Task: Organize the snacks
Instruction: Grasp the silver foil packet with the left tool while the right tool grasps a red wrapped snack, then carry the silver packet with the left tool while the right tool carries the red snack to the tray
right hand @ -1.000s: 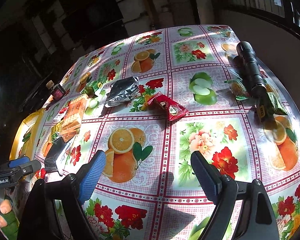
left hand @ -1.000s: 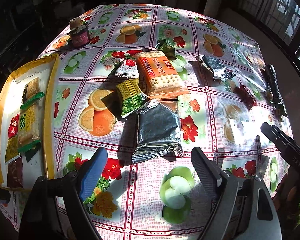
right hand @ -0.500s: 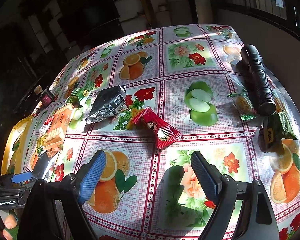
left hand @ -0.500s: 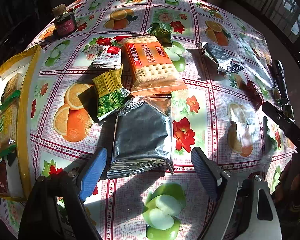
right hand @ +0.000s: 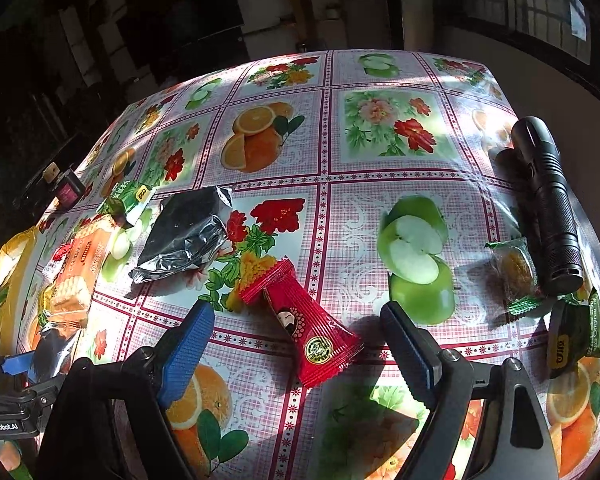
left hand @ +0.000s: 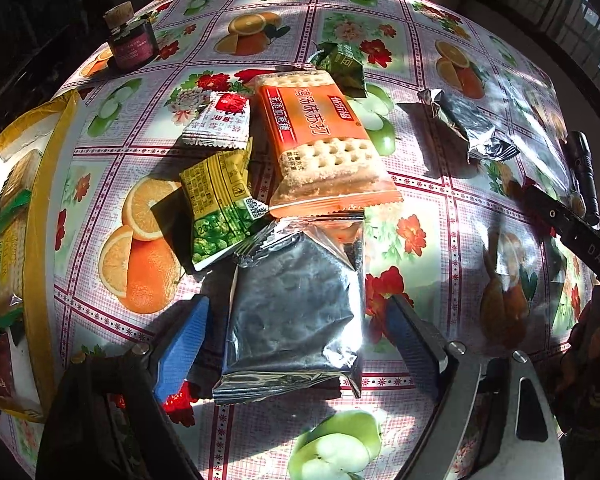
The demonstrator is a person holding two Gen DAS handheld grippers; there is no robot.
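**Closing in on two packets, fingers spread on both sides**

Left wrist view. I have brought the left gripper (left hand: 296,332) forward over the last second: the silver foil packet (left hand: 296,312), which lay well ahead of the fingertips before, now sits between them. The blue finger (left hand: 180,348) is just beside the packet's left edge and the dark finger (left hand: 412,340) just beside its right edge; the fingers stand wide and grip nothing. I cannot tell whether either pad touches the foil. The packet's far end is tucked under the orange cracker pack (left hand: 320,140), with the yellow-green pea packet (left hand: 220,208) against its left corner. The yellow tray (left hand: 44,200) at the left edge of the counter (left hand: 440,208) already holds several snacks, so I judge it to be the collection point.

Right wrist view. The right gripper (right hand: 296,344) has also advanced: the red candy packet (right hand: 308,328), formerly far ahead, now lies between its fingertips, slightly nearer the blue finger (right hand: 188,348). These fingers are likewise wide and hold nothing. The crumpled silver wrapper (right hand: 184,236) lies beyond it; the black flashlight (right hand: 548,200) rests at the right edge.

Implication. Both approaches look complete; I judge closure to be the next step on each side. Lifting the foil packet may drag the cracker pack resting on it.
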